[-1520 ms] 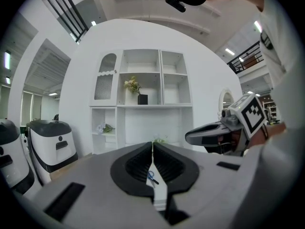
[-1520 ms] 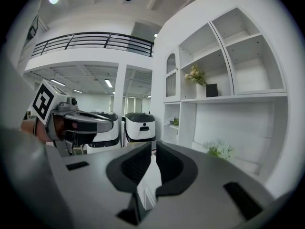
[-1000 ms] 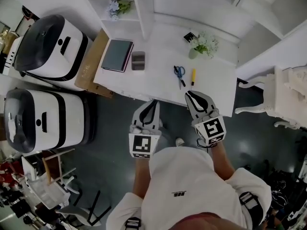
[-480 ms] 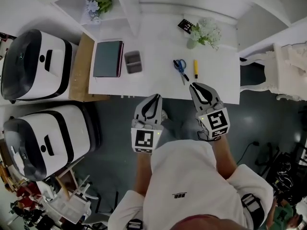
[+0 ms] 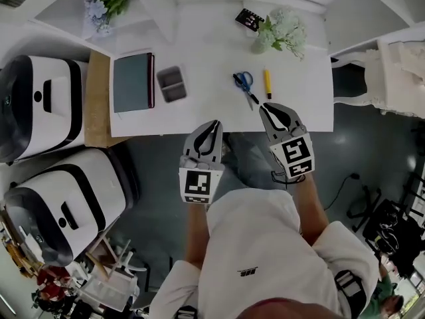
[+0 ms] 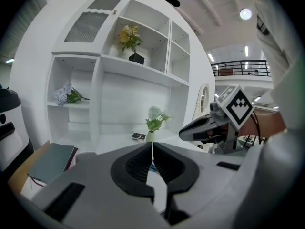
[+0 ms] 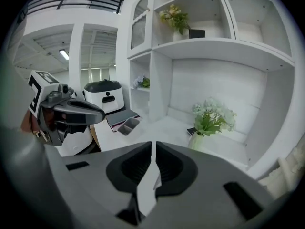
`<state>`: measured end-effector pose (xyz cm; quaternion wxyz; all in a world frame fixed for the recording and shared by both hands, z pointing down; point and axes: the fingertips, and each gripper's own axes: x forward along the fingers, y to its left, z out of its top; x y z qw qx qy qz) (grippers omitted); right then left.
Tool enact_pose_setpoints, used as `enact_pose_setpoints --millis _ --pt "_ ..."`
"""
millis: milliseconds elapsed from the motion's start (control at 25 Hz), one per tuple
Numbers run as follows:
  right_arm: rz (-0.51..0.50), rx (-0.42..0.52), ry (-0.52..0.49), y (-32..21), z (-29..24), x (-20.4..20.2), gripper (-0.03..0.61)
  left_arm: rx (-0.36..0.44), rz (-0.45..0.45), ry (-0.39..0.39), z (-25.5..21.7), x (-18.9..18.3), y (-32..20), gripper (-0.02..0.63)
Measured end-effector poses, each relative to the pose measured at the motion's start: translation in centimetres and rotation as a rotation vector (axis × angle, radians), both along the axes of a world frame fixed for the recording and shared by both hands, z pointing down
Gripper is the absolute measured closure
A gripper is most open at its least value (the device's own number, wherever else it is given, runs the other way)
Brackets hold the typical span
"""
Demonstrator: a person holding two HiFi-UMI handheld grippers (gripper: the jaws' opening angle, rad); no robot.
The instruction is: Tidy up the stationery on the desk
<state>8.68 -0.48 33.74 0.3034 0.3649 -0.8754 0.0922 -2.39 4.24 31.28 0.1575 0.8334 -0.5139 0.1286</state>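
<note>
We find the left gripper (image 6: 152, 146) with its two black-padded jaws pressed together, tips meeting along a thin seam and nothing between them. The right gripper (image 7: 153, 146) shows the same: jaws shut tip to tip, pinching nothing. From the head view, the left gripper hangs just off the front edge of the white rectangular desk (image 5: 199, 115), over the dark floor. The right gripper's tip reaches over that edge, near the stationery but apart from it. The pieces lie spread across the desktop. A pair of blue-handled scissors (image 5: 245, 85) rests right of centre, its blades pointing toward the front edge. Just beside it on the right lies a slim yellow pen (image 5: 267, 83), roughly parallel to the scissors and not touching them. Well apart, at the desk's left end, a dark teal notebook with a maroon spine (image 5: 133, 82) lies flat. Just beside that spine sits a small grey two-compartment tray (image 5: 172, 84), slightly tilted; we cannot tell whether its compartments hold anything. At the back of the desk stands a white vase of pale flowers with green leaves (image 5: 282, 32), with a small black card (image 5: 248, 18) close to it.
</note>
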Motion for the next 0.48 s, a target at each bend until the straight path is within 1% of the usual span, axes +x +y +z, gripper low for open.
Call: enact_pose_setpoints --millis 240,480 --pt "-0.025 -0.051 0.037 -2.5 3.1 -0.2 0.571 -0.026 0.012 -0.016 2.7 0.0 -3.1 0.614" --pt "-0.062 -0.125 0.079 -4.4 6.8 -0.5 0.571 -0.075 0.017 -0.014 6.2 0.5 -5.3 0.614"
